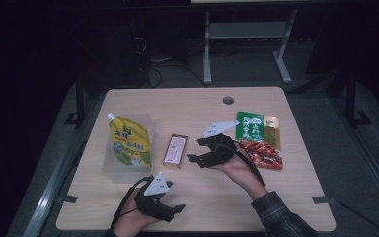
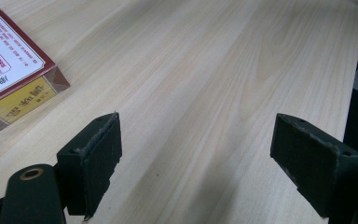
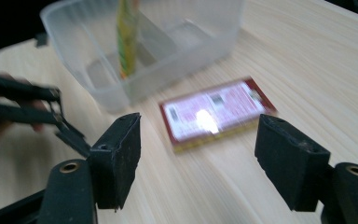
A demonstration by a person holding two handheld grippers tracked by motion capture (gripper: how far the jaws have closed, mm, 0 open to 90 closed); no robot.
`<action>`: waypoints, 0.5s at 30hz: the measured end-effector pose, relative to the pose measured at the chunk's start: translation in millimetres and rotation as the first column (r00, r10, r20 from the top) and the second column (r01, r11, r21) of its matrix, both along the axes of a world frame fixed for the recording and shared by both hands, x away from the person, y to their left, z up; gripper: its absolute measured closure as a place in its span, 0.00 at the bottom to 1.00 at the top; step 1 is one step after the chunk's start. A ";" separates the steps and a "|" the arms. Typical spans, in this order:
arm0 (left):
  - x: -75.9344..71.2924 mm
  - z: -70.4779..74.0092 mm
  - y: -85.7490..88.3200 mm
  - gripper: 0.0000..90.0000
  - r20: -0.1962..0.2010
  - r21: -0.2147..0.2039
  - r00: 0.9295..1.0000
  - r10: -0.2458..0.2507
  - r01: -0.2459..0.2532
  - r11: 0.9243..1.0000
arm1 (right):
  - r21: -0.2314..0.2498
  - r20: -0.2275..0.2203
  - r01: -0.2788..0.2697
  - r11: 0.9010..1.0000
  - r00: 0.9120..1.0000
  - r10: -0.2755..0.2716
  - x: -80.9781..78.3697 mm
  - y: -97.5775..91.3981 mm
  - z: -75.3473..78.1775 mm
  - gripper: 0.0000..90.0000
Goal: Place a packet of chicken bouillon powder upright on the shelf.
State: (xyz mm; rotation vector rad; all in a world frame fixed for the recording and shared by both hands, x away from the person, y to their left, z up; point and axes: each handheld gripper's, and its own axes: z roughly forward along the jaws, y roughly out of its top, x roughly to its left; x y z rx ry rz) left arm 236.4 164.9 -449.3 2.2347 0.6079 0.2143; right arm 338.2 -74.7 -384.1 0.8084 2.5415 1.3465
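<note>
A small red-edged box [image 1: 175,150] with a pink label lies flat at the middle of the wooden table [image 1: 286,192]. My right gripper [image 1: 195,149] hovers just right of it, jaws open and empty. In the right gripper view the blurred box [image 3: 214,114] lies ahead, between and beyond the open jaws of that gripper [image 3: 199,140]. My left gripper [image 1: 175,201] rests near the front edge, open, nothing between its jaws. In the left gripper view that gripper [image 2: 196,135] faces bare wood, with a corner of the box [image 2: 9,70] at upper left.
A clear plastic container [image 1: 109,165] at the left holds a yellow spouted pouch [image 1: 129,140]; it appears as the container [image 3: 182,37] and pouch [image 3: 128,32] in the right gripper view. A green and red snack packet [image 1: 259,138] lies at the right. A cable hole [image 1: 228,100] sits near the far edge.
</note>
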 end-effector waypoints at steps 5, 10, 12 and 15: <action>0.2 -0.8 -1.7 0.18 -0.007 -0.017 1.000 0.018 -0.019 1.000 | -0.022 -0.001 0.040 0.999 0.999 -0.040 -9.2 -22.3 -13.7 0.35; 1.5 -0.3 -1.5 0.18 -0.007 -0.008 1.000 0.019 -0.019 1.000 | -0.035 -0.021 0.050 0.998 0.999 -0.050 -21.3 -43.2 -27.0 0.35; 2.7 0.6 -2.5 0.18 -0.001 -0.008 1.000 0.029 -0.029 1.000 | -0.038 -0.026 0.046 0.998 0.999 -0.047 -25.7 -51.5 -31.6 0.34; 5.2 2.9 -4.1 0.18 0.004 -0.003 0.999 0.043 -0.043 0.999 | -0.033 -0.041 0.060 0.998 0.997 -0.061 -32.8 -65.0 -36.7 0.34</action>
